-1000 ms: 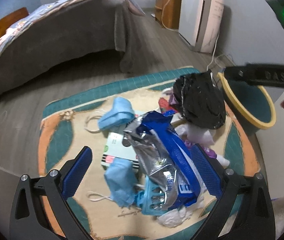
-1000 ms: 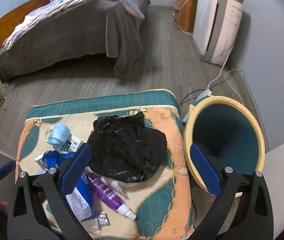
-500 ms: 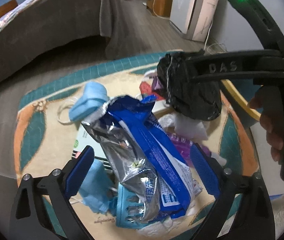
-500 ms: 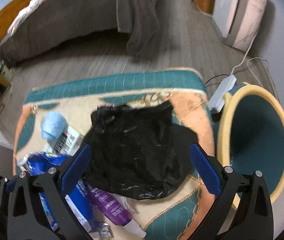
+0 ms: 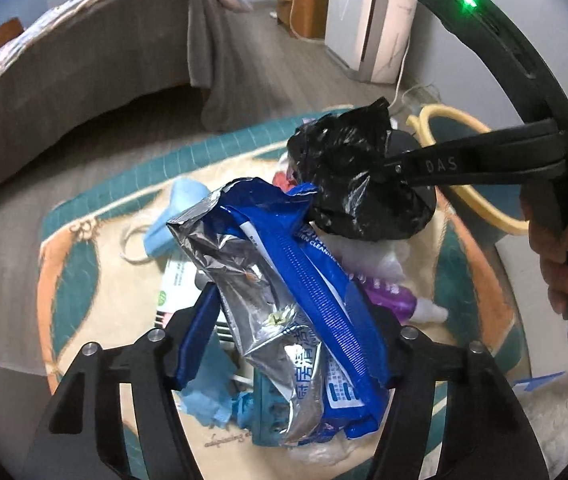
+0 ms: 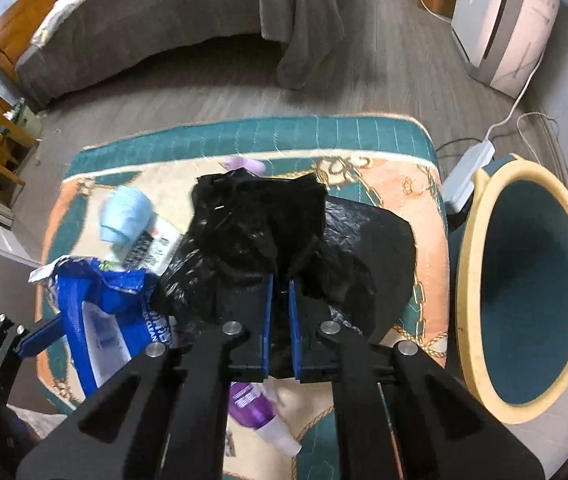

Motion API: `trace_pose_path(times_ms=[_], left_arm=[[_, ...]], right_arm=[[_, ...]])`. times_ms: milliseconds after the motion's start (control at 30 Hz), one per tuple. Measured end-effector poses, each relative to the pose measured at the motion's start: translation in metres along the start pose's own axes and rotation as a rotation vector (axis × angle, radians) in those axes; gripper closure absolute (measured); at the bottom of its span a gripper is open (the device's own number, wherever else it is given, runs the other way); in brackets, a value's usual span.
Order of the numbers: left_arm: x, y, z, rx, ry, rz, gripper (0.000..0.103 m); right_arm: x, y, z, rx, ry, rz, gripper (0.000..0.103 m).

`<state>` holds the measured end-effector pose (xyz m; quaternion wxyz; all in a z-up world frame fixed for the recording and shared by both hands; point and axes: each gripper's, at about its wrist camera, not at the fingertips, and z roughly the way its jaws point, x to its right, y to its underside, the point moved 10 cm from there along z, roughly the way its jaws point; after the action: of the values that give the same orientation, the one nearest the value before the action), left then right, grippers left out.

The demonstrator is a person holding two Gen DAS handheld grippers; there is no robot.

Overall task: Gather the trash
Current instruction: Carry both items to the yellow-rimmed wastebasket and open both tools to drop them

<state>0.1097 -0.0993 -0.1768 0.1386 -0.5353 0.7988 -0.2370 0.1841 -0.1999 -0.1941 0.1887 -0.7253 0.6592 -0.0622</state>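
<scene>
On the right hand-held gripper (image 5: 392,168), "DAS" is readable.

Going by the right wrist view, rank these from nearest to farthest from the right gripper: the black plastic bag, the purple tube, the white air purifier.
1. Black plastic bag: pinched between the pads of the right gripper, so touching.
2. Purple tube: on the mat just below the jaws, toward the camera.
3. White air purifier: far off by the wall, upper right.
</scene>
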Motion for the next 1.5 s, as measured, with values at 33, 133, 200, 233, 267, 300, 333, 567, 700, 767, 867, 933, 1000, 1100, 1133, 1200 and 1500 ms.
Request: trace_pose_path(times_ms=[33,133,200,233,267,300,333,567,700,767,867,933,1000,1100,1133,1200,1500], left_arm=[[-0.001,-0.001,-0.004,0.01,-0.002,0.001,0.039],[-0.005,-0.007,-0.019,0.048,-0.02,0.013,0.039],[-0.007,-0.013,-0.033,0.085,-0.015,0.007,0.039],[-0.007,-0.017,-0.038,0.1,-0.011,0.003,0.039],[-0.008,-0.022,-0.044,0.113,-0.008,-0.002,0.039],[-0.008,-0.027,-0.05,0.128,-0.001,-0.005,0.039],[-0.008,-0.033,-0.055,0.138,0.004,-0.005,0.039],[0.024,-0.071,-0.068,0.201,0.02,0.056,0.039],[0.06,-0.096,-0.051,0.202,0.071,0.076,0.039],[0.079,-0.108,-0.038,0.198,0.09,0.105,0.039],[0.105,-0.119,-0.022,0.19,0.099,0.153,0.039],[0.124,-0.125,-0.007,0.175,0.118,0.176,0.039],[0.14,-0.133,0.01,0.156,0.15,0.182,0.039],[0.163,-0.143,0.032,0.141,0.198,0.183,0.038],[0.168,-0.145,0.038,0.137,0.212,0.184,0.038],[0.177,-0.15,0.05,0.129,0.23,0.19,0.038],[0.206,-0.162,0.057,0.152,0.239,0.258,0.019]], right_arm=[[-0.001,0.0,-0.007,0.012,-0.001,-0.003,0.098],[0.003,-0.002,-0.029,0.045,-0.009,0.023,0.098],[0.01,-0.005,-0.052,0.08,-0.009,0.045,0.098],[0.014,-0.006,-0.06,0.096,-0.006,0.051,0.098],[0.019,-0.007,-0.07,0.114,-0.004,0.058,0.098],[0.029,-0.009,-0.084,0.139,0.011,0.068,0.098],[0.038,-0.011,-0.091,0.156,0.02,0.076,0.098],[0.124,-0.013,-0.114,0.209,0.116,0.195,0.098],[0.178,-0.007,-0.111,0.212,0.152,0.294,0.098],[0.198,-0.001,-0.108,0.203,0.177,0.321,0.098],[0.228,0.011,-0.102,0.183,0.22,0.358,0.098],[0.248,0.018,-0.097,0.166,0.249,0.38,0.098],[0.265,0.026,-0.09,0.146,0.27,0.403,0.098],[0.278,0.034,-0.083,0.125,0.263,0.445,0.098],[0.281,0.034,-0.082,0.121,0.264,0.452,0.098],[0.285,0.036,-0.081,0.117,0.262,0.463,0.097],[0.294,0.038,-0.087,0.131,0.28,0.48,0.061]])
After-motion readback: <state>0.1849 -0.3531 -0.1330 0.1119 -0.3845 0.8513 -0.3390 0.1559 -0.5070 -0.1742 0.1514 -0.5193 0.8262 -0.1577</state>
